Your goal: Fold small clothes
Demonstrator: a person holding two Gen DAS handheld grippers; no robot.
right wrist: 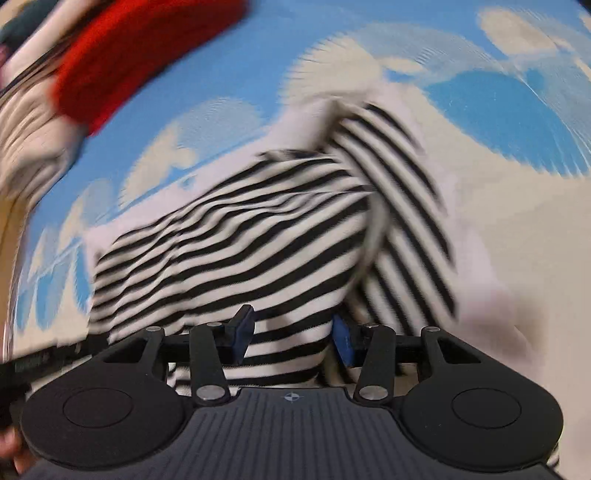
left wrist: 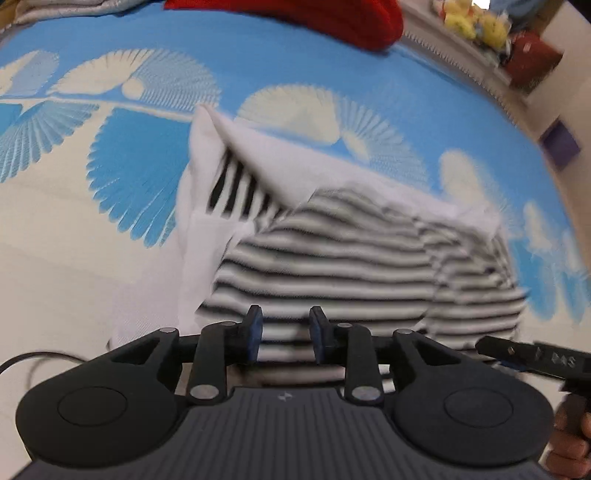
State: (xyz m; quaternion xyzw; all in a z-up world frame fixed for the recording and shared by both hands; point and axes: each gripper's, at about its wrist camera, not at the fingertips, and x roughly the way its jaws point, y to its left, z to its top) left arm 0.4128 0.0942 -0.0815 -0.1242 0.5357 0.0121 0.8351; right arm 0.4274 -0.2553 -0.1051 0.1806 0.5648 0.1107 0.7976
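Two tongs, both spread, nothing pinched: left tongs (left wrist: 285, 332) and right tongs (right wrist: 291, 338) at near hem of striped garment (left wrist: 351, 258). It lies bunched on blue-patterned bed sheet (left wrist: 258, 66), sleeve flipped. Est. fold partway; squaring, final folds left. Red cloth (left wrist: 332, 18) beyond.

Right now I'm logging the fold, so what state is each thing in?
Striped garment: bunched, partly folded, white inside showing.
Left gripper: open, striped cloth between its fingers.
Right gripper: open, over the striped cloth.
Red garment: lying apart at the far edge.
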